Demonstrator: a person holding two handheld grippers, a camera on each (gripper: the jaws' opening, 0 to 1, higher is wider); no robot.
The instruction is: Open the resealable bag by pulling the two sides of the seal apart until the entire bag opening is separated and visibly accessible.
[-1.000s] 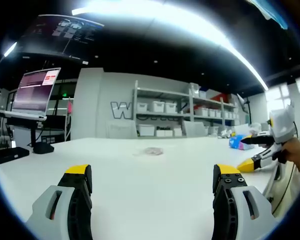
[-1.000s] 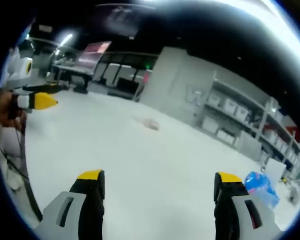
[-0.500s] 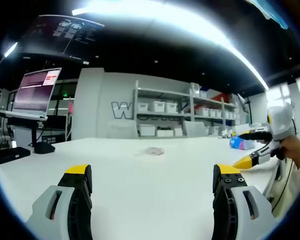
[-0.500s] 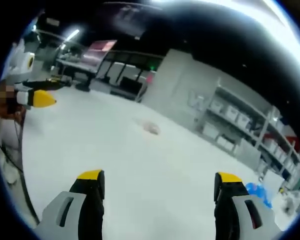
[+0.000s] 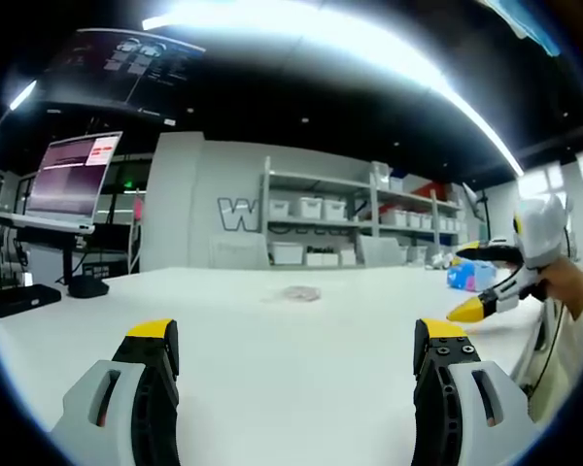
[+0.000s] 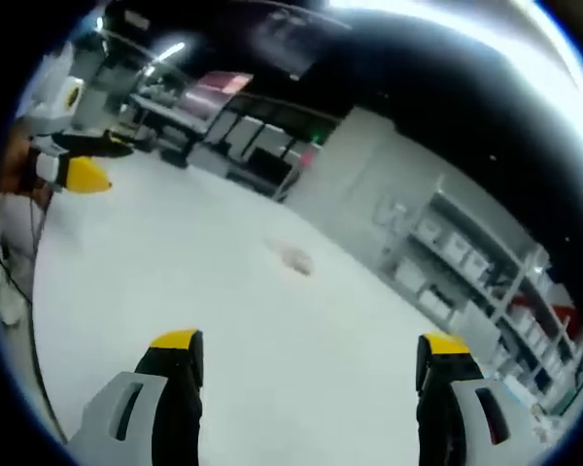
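Gaping wide, left gripper [image 5: 293, 335] and right gripper [image 6: 311, 349], both empty, bag [image 5: 299, 292] well apart

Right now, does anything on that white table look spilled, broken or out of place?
Nothing stands out. A small clear pinkish bag lies flat, alone, mid-way across the white table, with no spill showing. It is too small to tell whether its seal is open.

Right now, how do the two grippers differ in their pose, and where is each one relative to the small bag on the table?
The left gripper is held level, so the table and shelves look straight; the right gripper is rolled, so its view slants. The bag lies ahead, nearly midway between the left gripper's jaws, and likewise ahead of the right gripper, far off. Both are open, empty and above the table.
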